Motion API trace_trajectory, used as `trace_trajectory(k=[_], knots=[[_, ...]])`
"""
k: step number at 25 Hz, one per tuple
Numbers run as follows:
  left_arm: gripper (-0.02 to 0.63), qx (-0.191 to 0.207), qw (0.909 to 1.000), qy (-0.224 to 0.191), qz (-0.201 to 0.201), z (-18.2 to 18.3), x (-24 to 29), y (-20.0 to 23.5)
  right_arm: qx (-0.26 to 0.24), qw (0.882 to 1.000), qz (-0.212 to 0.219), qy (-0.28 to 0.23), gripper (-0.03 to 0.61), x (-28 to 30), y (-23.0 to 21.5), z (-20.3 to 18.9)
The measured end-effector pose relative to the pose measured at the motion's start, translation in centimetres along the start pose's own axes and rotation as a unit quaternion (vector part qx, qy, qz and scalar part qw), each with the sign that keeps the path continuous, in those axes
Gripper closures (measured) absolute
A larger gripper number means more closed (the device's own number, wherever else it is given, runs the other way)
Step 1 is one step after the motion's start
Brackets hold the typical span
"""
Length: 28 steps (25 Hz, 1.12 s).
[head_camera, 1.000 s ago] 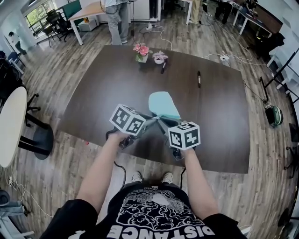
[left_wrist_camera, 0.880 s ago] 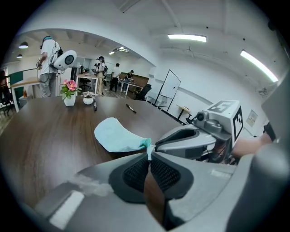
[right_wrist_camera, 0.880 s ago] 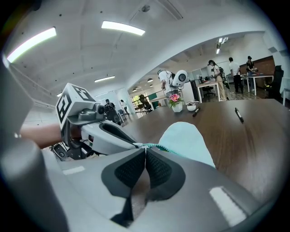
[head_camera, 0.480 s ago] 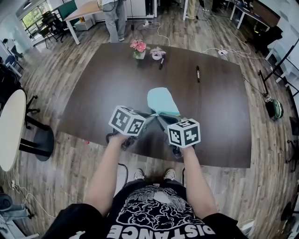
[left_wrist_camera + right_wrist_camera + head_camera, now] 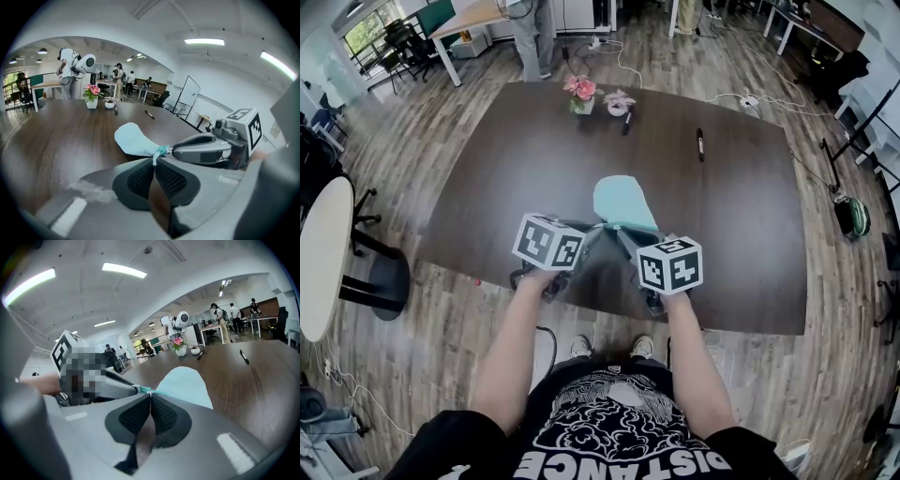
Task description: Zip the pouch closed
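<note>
Bare tabletop [image 5: 506,169] rings the pouch [image 5: 623,199]; flower vase [image 5: 580,94] and pen [image 5: 700,144] stand well apart.

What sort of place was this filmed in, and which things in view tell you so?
Most likely an open-plan office or lab: a big dark meeting table on a wood-plank floor, more desks with people standing by them, and a whiteboard on a stand.

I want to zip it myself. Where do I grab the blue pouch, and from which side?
Grab the pouch at its narrow near end, where the zipper pull sticks out, coming from the table's near edge. The far end is round and flat, nothing to pinch. The left gripper is shut on the zipper pull, the right gripper on the pouch's corner.
</note>
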<state>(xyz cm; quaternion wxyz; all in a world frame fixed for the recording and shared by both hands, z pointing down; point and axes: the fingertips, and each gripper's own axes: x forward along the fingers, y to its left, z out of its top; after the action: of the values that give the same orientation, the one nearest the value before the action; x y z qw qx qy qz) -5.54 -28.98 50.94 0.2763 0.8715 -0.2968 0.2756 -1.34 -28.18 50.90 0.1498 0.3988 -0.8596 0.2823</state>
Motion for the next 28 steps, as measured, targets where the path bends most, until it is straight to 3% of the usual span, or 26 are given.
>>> trace_trajectory(k=[9, 28], knots=[[0.591, -0.036, 0.9992, -0.016, 0.009, 0.0, -0.5, 1.1, 0.002, 1.0, 0.002, -0.002, 0.572, 0.4, 0.5, 0.3], [0.591, -0.07, 0.9966, -0.024, 0.036, -0.2, -1.1, 2.7, 0.003, 1.0, -0.003, -0.001, 0.572, 0.3, 0.4, 0.2]])
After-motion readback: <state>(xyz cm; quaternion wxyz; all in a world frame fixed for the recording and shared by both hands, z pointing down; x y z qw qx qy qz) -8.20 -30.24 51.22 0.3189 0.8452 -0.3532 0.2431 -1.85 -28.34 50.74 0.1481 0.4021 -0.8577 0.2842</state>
